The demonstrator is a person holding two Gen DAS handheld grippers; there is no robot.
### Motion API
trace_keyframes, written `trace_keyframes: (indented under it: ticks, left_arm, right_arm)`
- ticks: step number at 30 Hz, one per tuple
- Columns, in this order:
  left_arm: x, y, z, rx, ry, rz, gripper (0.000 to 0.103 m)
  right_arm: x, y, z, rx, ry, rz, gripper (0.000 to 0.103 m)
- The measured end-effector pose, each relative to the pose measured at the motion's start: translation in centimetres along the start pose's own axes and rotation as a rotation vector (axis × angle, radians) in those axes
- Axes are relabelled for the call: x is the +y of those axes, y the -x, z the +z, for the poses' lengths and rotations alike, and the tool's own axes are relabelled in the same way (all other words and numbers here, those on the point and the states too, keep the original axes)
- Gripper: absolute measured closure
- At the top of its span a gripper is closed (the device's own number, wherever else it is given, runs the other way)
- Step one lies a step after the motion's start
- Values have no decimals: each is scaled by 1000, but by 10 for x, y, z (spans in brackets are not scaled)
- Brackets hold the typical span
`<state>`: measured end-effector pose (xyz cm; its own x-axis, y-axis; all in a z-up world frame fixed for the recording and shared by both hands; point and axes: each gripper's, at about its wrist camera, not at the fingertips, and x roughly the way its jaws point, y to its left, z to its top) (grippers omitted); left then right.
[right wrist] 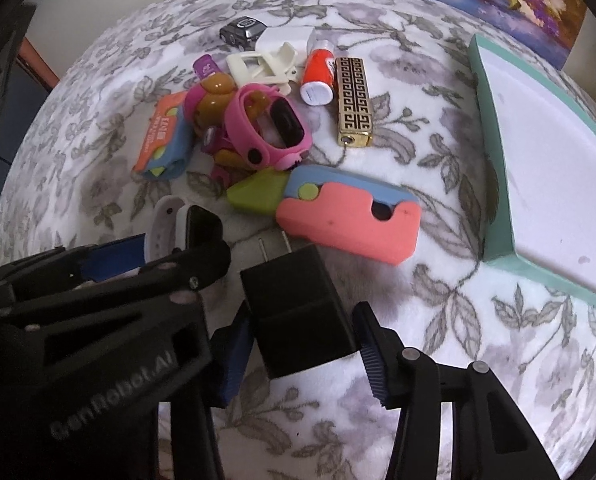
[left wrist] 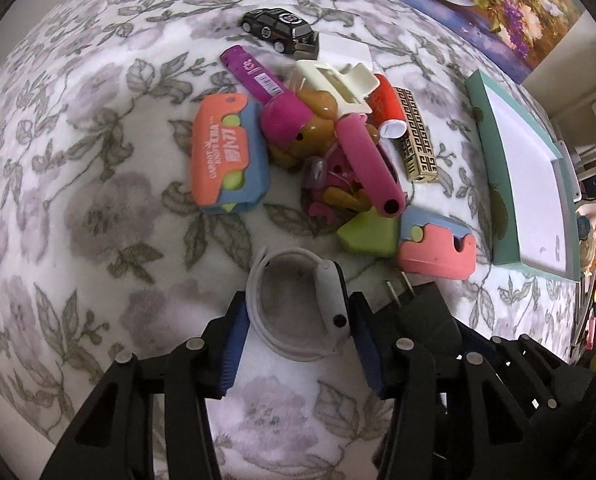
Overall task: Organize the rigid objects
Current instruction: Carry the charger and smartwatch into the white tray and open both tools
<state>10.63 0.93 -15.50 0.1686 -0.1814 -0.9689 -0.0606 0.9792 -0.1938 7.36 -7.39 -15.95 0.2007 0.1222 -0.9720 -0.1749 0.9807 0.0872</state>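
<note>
Floral cloth under clutter; L hand-held gripper grips white watch, R hand-held gripper black plug.

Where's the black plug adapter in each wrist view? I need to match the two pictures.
Left wrist: black plug adapter at lower right, beside the left tongs, prongs up.
Right wrist: same adapter at lower centre, between the right tongs' pads.
Shared landmark: pink-and-blue foam block, just beyond the prongs.

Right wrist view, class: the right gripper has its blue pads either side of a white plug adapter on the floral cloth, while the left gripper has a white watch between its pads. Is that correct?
One detail is wrong: the plug adapter between the right gripper's pads is black, not white, as the right wrist view shows. The rest stands: it lies on the floral cloth, and the left gripper has the white watch between its pads.
</note>
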Motion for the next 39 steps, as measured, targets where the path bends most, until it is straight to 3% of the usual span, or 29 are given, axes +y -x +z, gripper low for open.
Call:
trace_keyframes:
  ticks: [7,14,19,22,28,32,39]
  left_arm:
    - [1,35,4,-30,27,-19,52]
    - [-20,78,16,-82,14,-33,52]
    - [-42,110,32,-147,-8,-38,52]
    - [-57,127,39,-172,-22,-63,52]
    - [-102,125,63,-191,-29,-123,51]
    - [-130,107,74,-189,-39,-141,51]
    - [-173,64,92,-171,-77,-99,51]
  right_arm:
    - [-28,20,-5,-33,-125,119,58]
    - [-56,42,2,-86,-271,255,58]
    - [-92,88,10,-204,-376,335,59]
    - [-117,117,16,-266,-413,266,59]
    - [-161,142,28,-342,-500,97,58]
    - [-201,131,35,-337,-584,16,58]
    - [-263,106,39,-321,-686,-86,59]
